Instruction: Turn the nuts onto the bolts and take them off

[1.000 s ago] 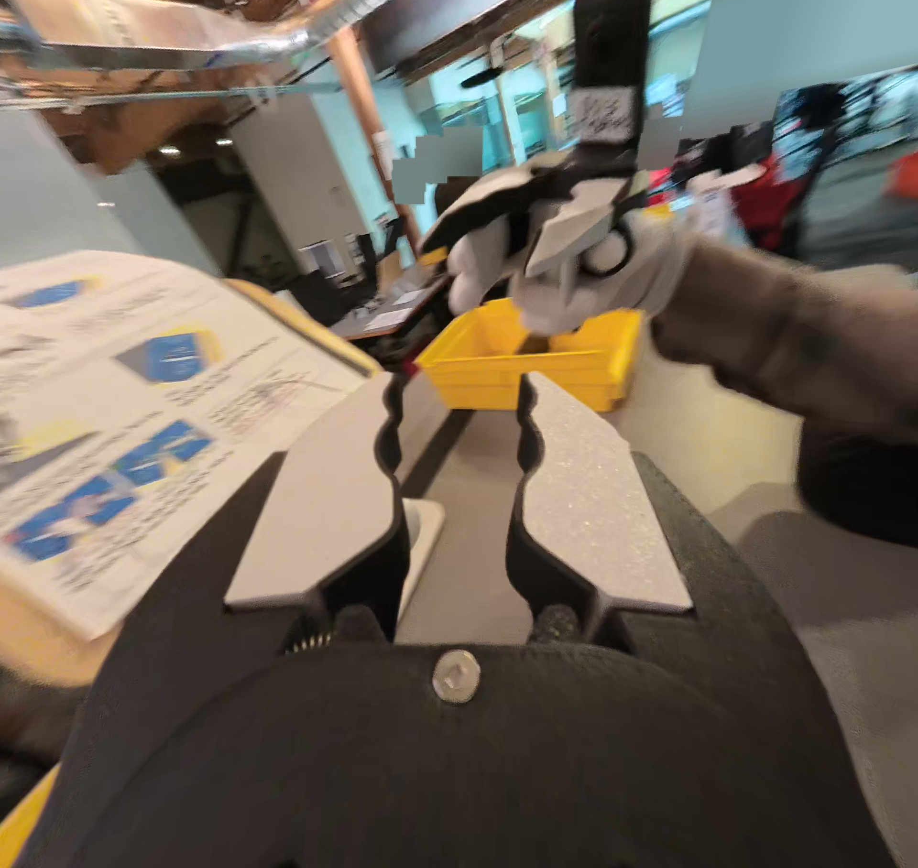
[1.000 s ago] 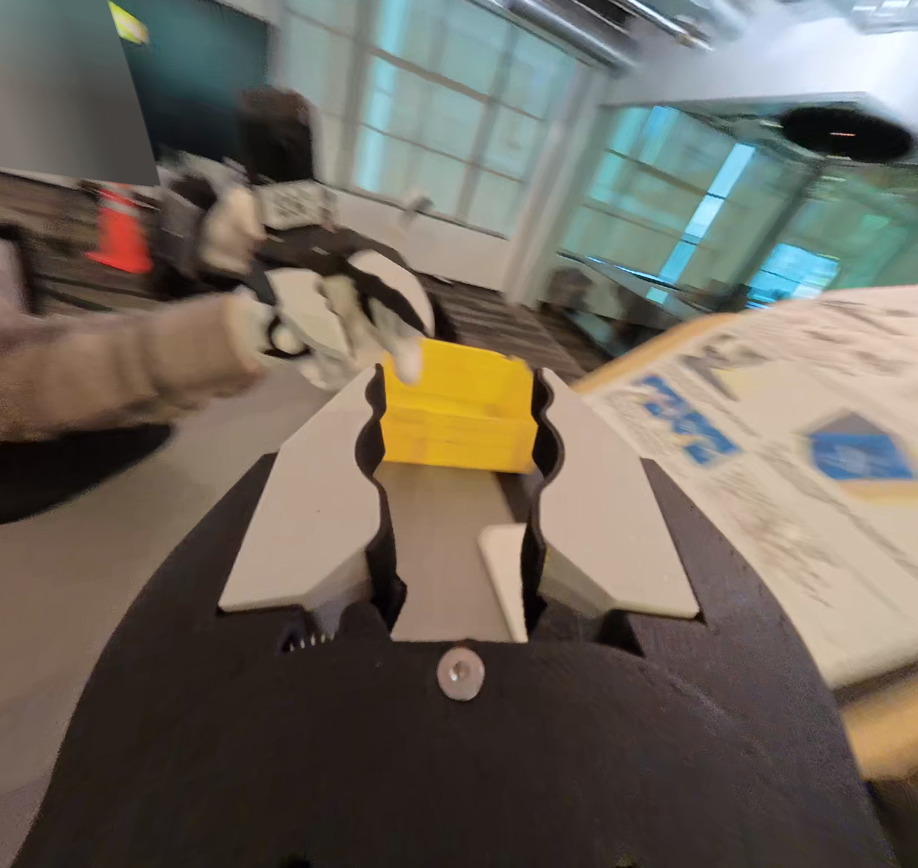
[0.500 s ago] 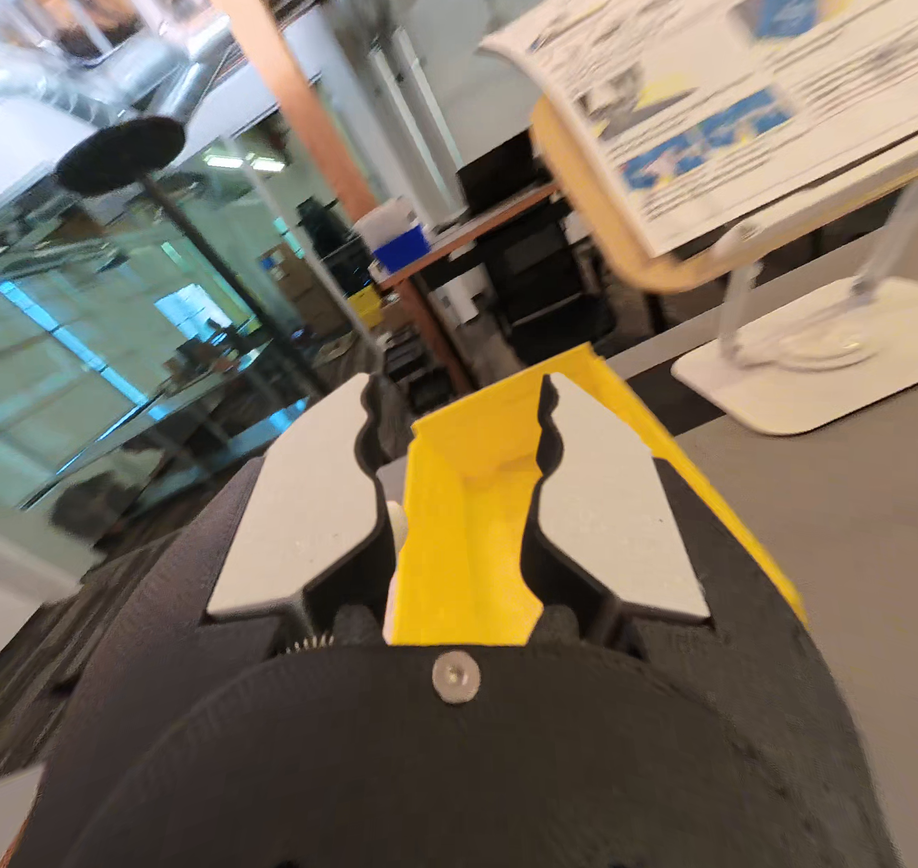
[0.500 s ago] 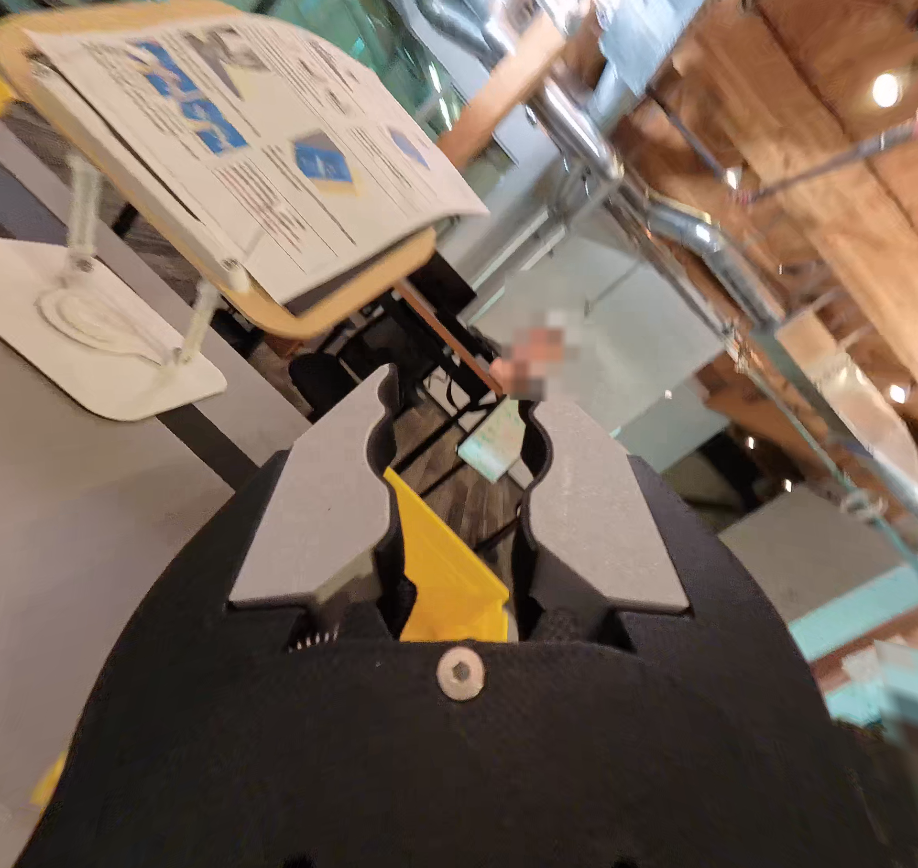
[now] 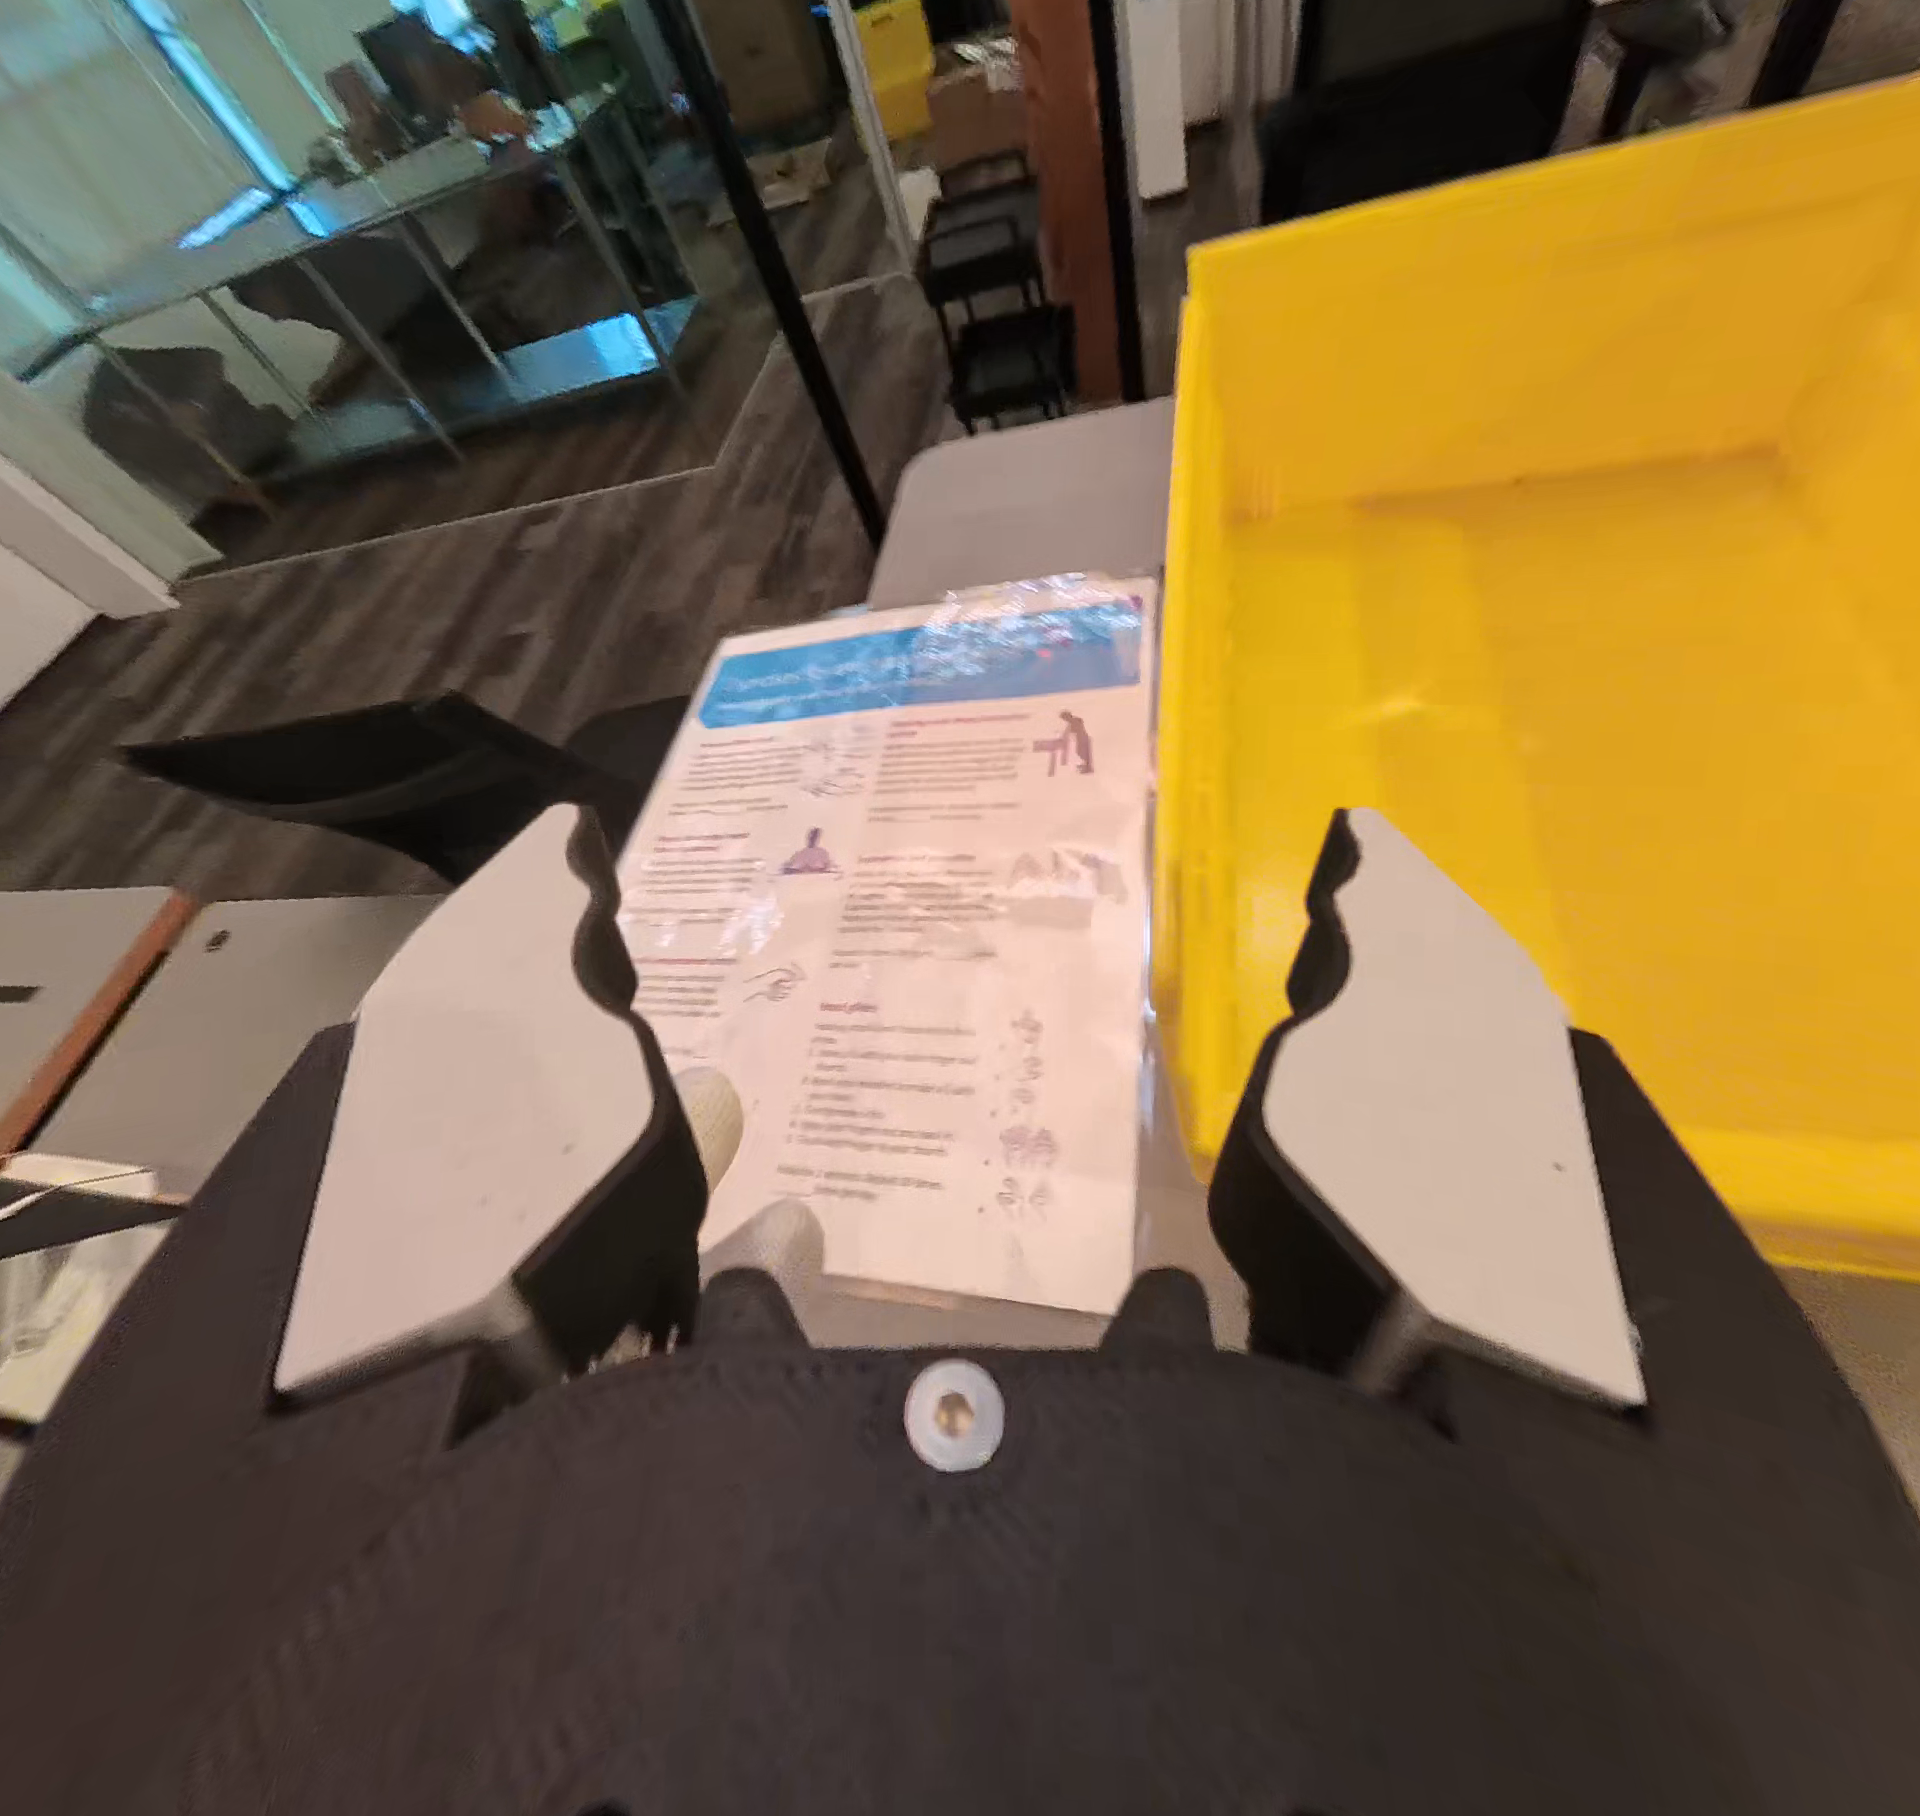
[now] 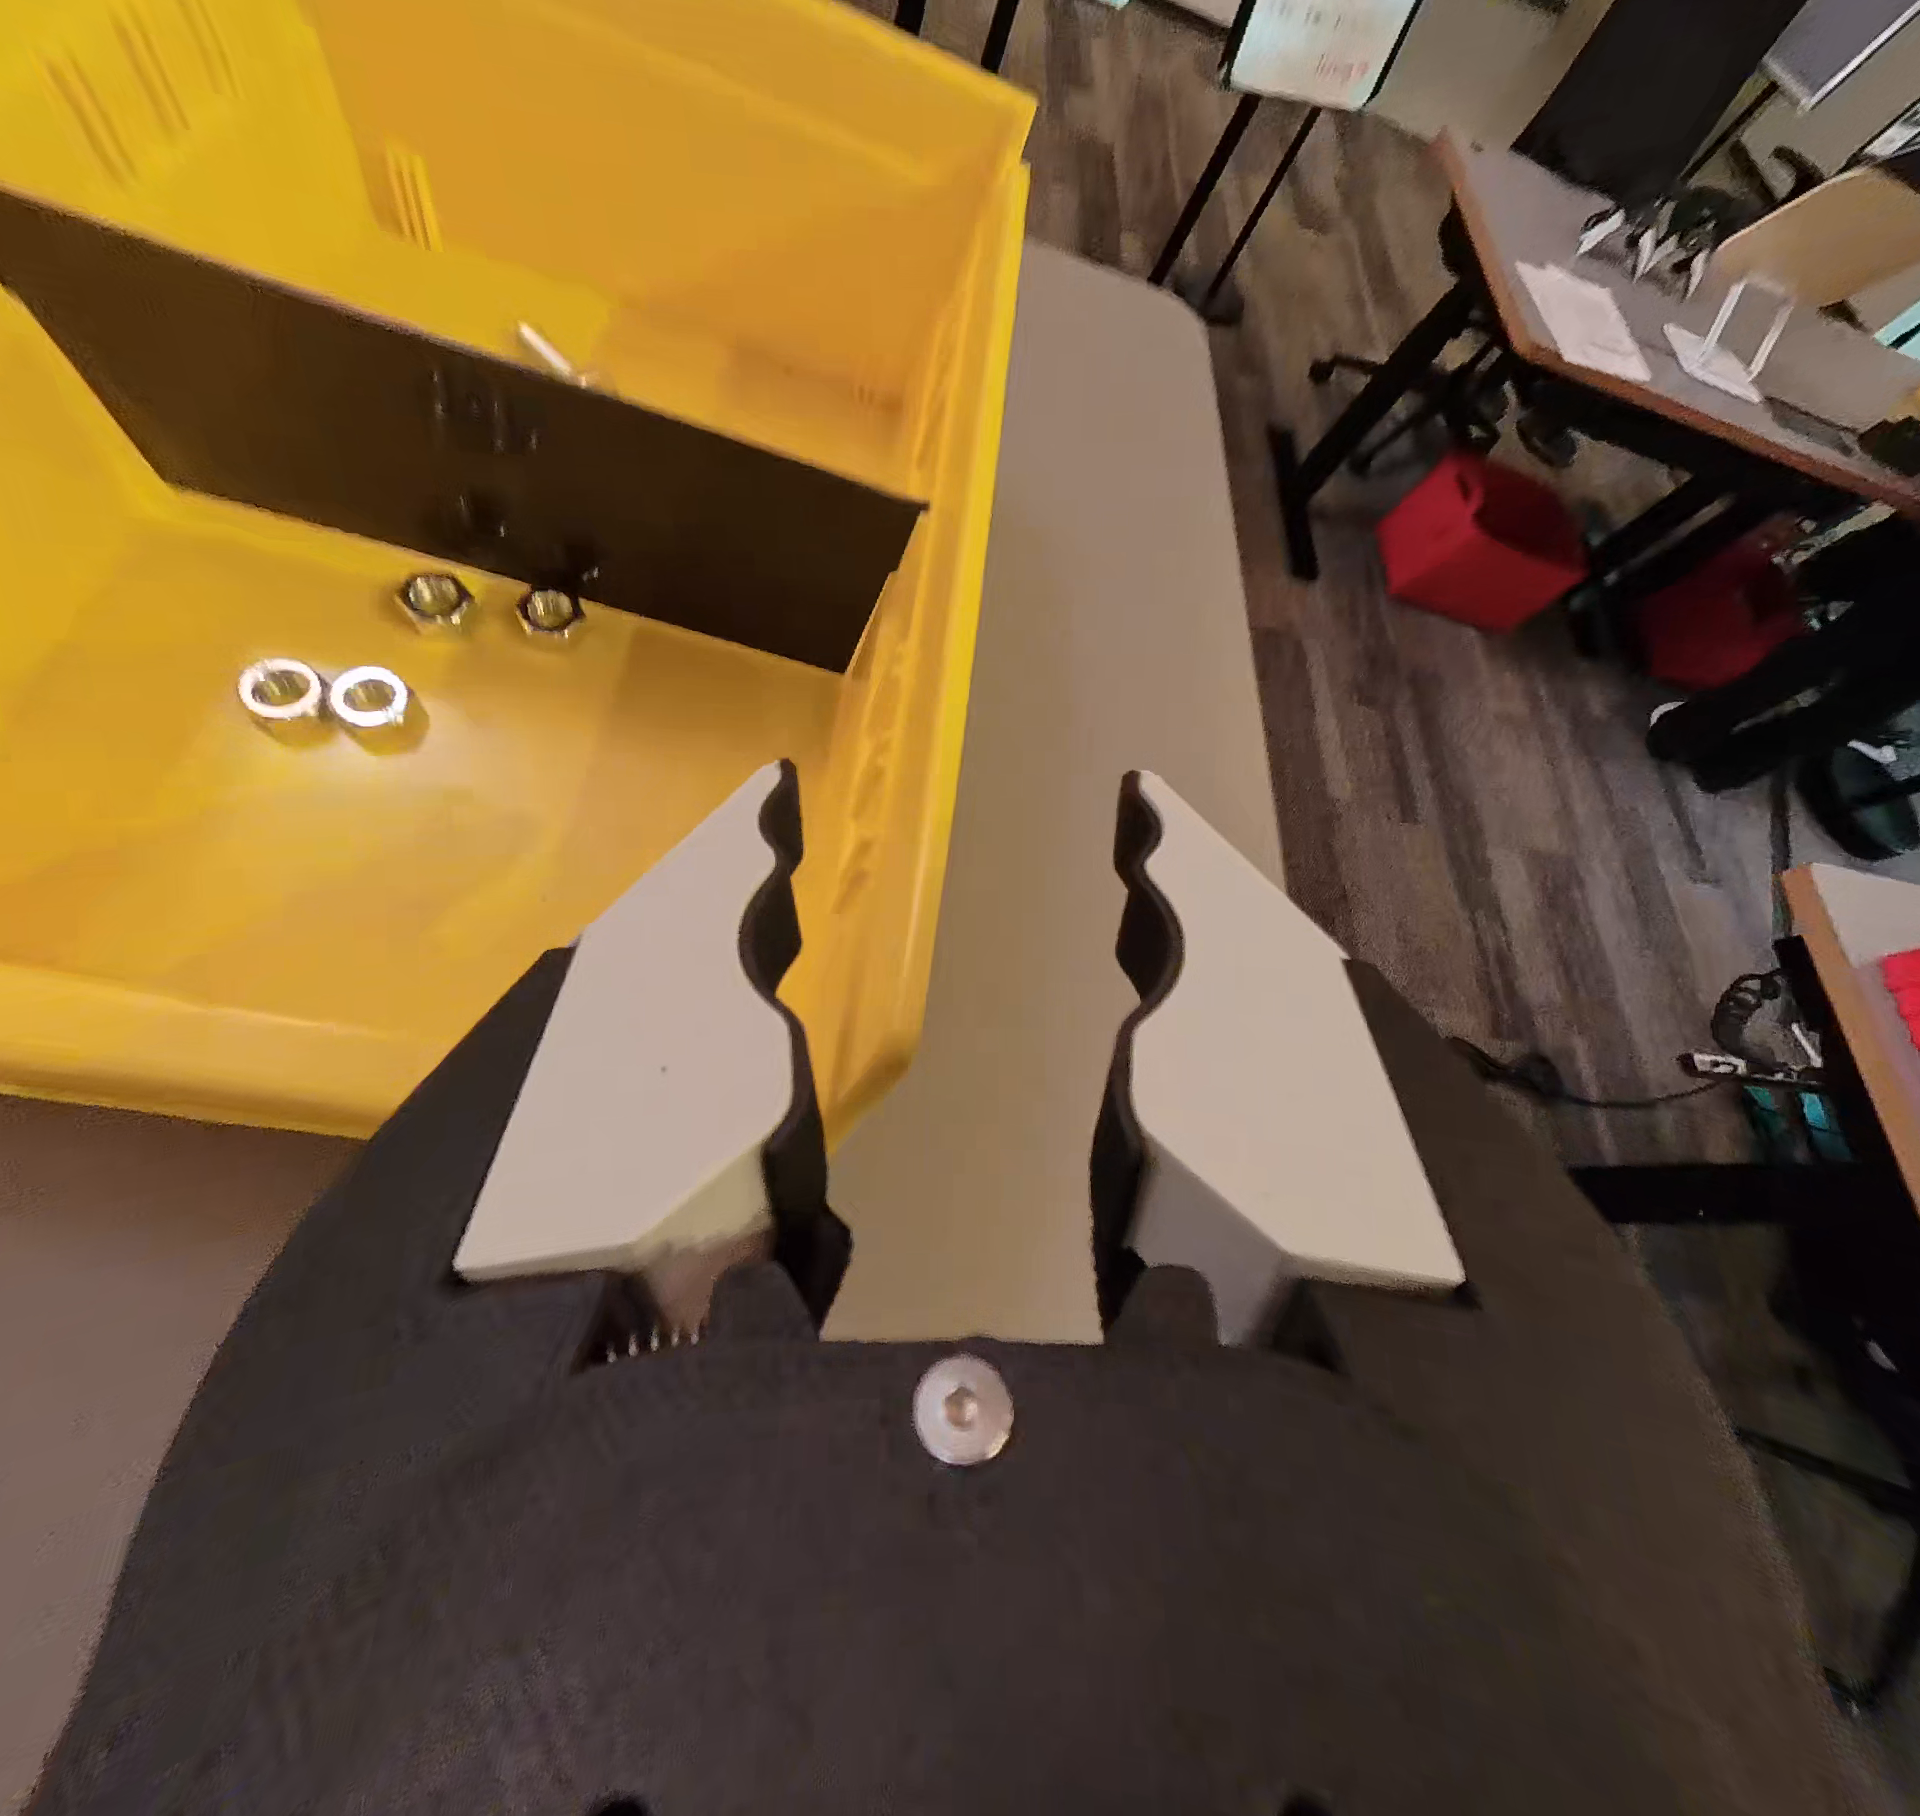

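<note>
Both grippers, left [image 5: 956, 935] and right [image 6: 961, 883], spread wide, empty. Nuts [image 6: 416, 644] loose in yellow bin [image 6: 935, 478], divider [image 6: 468, 478] likely separating bolts.

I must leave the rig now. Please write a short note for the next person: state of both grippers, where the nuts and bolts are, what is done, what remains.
Left gripper: open, empty, over the laminated sheet beside the yellow bin.
Right gripper: open, empty, over the bin's right wall.
Four loose nuts lie in the bin's near compartment, before the black divider. A probable bolt lies behind it.
Done: nothing threaded that shows.
Left: pick up a bolt and a nut, thread, unthread.
</note>
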Demonstrator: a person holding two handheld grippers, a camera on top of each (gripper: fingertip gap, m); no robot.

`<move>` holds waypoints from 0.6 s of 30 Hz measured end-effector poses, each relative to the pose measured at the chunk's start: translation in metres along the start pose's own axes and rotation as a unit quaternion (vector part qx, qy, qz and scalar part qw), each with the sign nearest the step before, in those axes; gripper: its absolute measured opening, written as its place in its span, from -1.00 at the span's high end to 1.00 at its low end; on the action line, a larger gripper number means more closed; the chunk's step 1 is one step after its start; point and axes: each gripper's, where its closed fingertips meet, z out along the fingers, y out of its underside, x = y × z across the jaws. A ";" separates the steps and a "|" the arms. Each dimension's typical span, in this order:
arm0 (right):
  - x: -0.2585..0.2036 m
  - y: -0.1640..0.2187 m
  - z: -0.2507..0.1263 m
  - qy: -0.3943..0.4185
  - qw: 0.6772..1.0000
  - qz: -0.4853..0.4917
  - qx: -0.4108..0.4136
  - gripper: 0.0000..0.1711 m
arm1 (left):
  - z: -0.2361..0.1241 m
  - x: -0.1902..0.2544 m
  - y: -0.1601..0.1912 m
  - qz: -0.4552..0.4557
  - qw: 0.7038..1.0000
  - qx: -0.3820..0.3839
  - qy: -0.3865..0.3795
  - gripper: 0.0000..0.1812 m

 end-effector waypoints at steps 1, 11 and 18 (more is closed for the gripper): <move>-0.004 0.005 0.005 -0.011 1.000 0.005 -0.011 0.34 | 0.006 0.007 0.004 -0.009 1.000 -0.004 0.022 -0.36; -0.019 0.010 0.030 -0.052 0.997 0.056 -0.026 0.94 | 0.044 0.041 0.023 -0.065 0.988 0.011 0.137 0.54; -0.025 0.011 0.026 -0.091 0.991 0.094 -0.027 0.97 | 0.046 0.059 0.011 -0.053 0.983 0.042 0.170 0.97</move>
